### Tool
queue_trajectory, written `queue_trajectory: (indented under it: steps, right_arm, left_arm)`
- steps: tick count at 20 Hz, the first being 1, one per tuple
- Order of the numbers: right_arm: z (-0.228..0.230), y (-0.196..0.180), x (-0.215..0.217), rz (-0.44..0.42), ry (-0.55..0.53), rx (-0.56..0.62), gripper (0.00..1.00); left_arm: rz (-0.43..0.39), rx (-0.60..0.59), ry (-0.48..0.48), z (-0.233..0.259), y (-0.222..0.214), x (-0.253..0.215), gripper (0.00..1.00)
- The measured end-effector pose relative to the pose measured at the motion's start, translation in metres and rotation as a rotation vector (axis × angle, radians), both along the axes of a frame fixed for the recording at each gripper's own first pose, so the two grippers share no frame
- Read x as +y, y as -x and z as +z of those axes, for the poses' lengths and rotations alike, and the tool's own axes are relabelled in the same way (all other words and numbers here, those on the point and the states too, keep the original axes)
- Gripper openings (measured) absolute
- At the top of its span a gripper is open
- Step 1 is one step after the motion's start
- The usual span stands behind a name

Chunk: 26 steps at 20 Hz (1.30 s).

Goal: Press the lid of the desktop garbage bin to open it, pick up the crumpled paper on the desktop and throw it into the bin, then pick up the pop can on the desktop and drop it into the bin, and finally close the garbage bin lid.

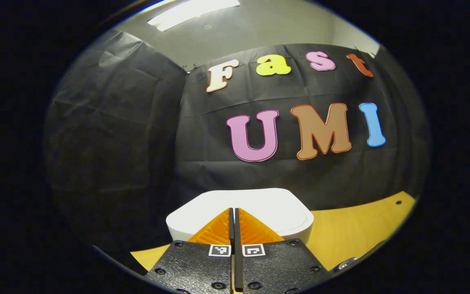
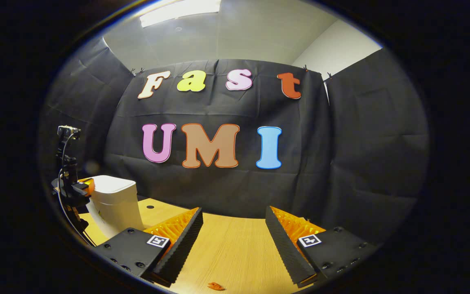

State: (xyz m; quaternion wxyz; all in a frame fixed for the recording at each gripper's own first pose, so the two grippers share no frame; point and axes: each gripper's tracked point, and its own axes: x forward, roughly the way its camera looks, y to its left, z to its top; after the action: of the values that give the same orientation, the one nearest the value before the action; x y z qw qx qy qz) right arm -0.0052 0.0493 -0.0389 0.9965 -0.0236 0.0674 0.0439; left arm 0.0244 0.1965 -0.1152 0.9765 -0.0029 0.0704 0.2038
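We see left tool (image 1: pixel 233 222) closed, empty, directly over white plastic bin lid (image 1: pixel 259 206) on wooden bench (image 1: pixel 353 232); nearer for pressing. Right tool (image 2: pixel 233 234) wide open, empty, bin (image 2: pixel 114 202) far to its left.

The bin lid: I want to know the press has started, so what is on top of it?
The left tool, fingers together, sits over the lid of the white bin; actual contact is hidden beneath it. The bin's inside is covered by the lid.
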Motion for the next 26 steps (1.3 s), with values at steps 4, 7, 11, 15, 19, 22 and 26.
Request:
queue_trajectory:
  steps: [4,7,11,15,19,22,26]
  right_arm:
    - [0.009,-0.002,0.008,0.03,-0.005,-0.028,0.99]
    - [0.016,-0.005,0.011,0.044,-0.005,-0.047,0.99]
    - [0.024,-0.008,0.017,0.064,0.012,-0.072,0.99]
    - [0.032,-0.01,0.016,0.068,0.016,-0.099,0.99]
    - [0.029,-0.015,0.015,0.071,0.009,-0.097,0.99]
    - [0.008,-0.019,0.017,0.083,0.014,-0.049,0.99]
    - [-0.045,-0.022,0.031,0.138,-0.012,0.098,0.98]
  left_arm:
    - [-0.053,0.045,-0.063,0.003,-0.001,-0.001,0.0]
    - [-0.061,0.059,-0.081,0.016,0.0,-0.003,0.0]
    - [-0.106,-0.041,-0.058,0.063,-0.009,-0.019,0.05]
    - [-0.219,-0.125,-0.037,0.095,-0.006,-0.061,0.32]
    - [-0.307,-0.15,-0.037,0.109,0.01,-0.101,0.76]
    - [-0.372,-0.158,0.005,0.106,0.023,-0.133,0.85]
    - [-0.442,-0.134,0.062,0.093,0.037,-0.162,0.92]
